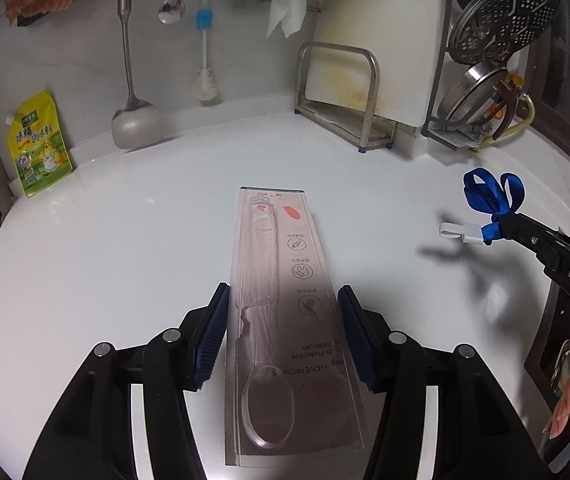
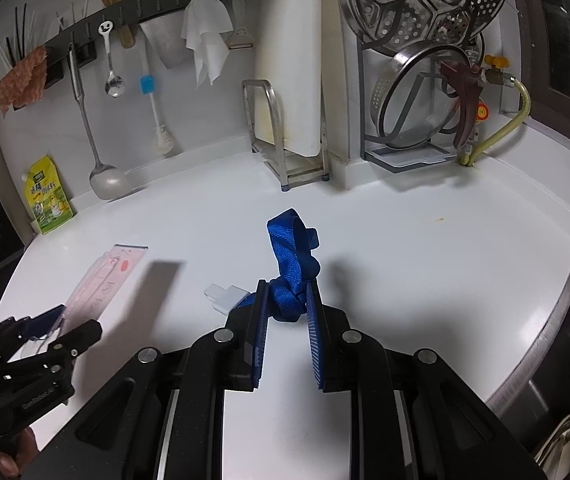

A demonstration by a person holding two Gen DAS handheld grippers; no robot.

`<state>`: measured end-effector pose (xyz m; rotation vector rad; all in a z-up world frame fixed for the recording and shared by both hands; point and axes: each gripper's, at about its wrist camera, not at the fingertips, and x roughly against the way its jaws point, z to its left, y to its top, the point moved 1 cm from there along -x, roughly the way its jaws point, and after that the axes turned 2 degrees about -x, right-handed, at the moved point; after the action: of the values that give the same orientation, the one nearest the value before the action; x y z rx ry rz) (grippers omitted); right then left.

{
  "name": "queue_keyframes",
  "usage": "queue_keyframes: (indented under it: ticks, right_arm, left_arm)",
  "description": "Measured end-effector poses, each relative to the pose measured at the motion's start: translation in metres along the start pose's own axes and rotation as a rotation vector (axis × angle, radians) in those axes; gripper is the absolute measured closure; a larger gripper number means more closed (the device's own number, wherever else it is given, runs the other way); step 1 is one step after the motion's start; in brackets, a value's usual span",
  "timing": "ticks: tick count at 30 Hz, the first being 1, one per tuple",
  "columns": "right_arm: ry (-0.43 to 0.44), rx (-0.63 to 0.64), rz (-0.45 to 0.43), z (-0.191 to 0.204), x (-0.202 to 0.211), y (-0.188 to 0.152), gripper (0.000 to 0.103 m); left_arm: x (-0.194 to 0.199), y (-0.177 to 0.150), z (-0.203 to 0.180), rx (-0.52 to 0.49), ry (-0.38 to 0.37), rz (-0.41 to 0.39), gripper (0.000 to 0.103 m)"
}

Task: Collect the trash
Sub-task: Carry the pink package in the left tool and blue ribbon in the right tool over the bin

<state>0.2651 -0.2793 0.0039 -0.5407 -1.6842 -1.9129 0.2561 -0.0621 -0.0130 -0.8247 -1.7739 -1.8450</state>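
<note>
My left gripper [image 1: 283, 332] held the toothbrush package [image 1: 281, 300] between its blue pads, jaws closed against its edges, above the white counter [image 1: 125, 248]. My right gripper [image 2: 285, 304] was clamped on the knotted blue lanyard [image 2: 291, 264], its white clip [image 2: 227, 298] hanging leftward.
</note>
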Motion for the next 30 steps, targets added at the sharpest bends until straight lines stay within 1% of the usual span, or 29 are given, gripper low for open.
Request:
queue_keyframes:
  ticks: [9, 12, 16, 20, 24, 30]
  right_arm:
    - [0.007, -0.035, 0.003, 0.005, 0.037, -0.031, 0.085]
    - [0.007, -0.049, 0.001, 0.009, 0.054, -0.044, 0.085]
    - [0.005, -0.064, -0.017, 0.015, 0.087, -0.064, 0.085]
    - [-0.008, -0.07, -0.03, 0.023, 0.122, -0.092, 0.085]
    - [-0.023, -0.088, -0.026, 0.03, 0.153, -0.127, 0.085]
    - [-0.026, -0.102, 0.006, 0.049, 0.184, -0.181, 0.085]
  left_arm:
    - [0.043, -0.011, -0.001, -0.028, -0.02, -0.064, 0.05]
    - [0.061, -0.017, -0.005, -0.042, -0.026, -0.084, 0.05]
    - [0.09, -0.032, -0.009, -0.062, -0.045, -0.106, 0.05]
    - [0.117, -0.057, -0.014, -0.084, -0.074, -0.119, 0.05]
    - [0.143, -0.09, -0.017, -0.106, -0.115, -0.116, 0.05]
    - [0.176, -0.137, -0.014, -0.135, -0.15, -0.102, 0.05]
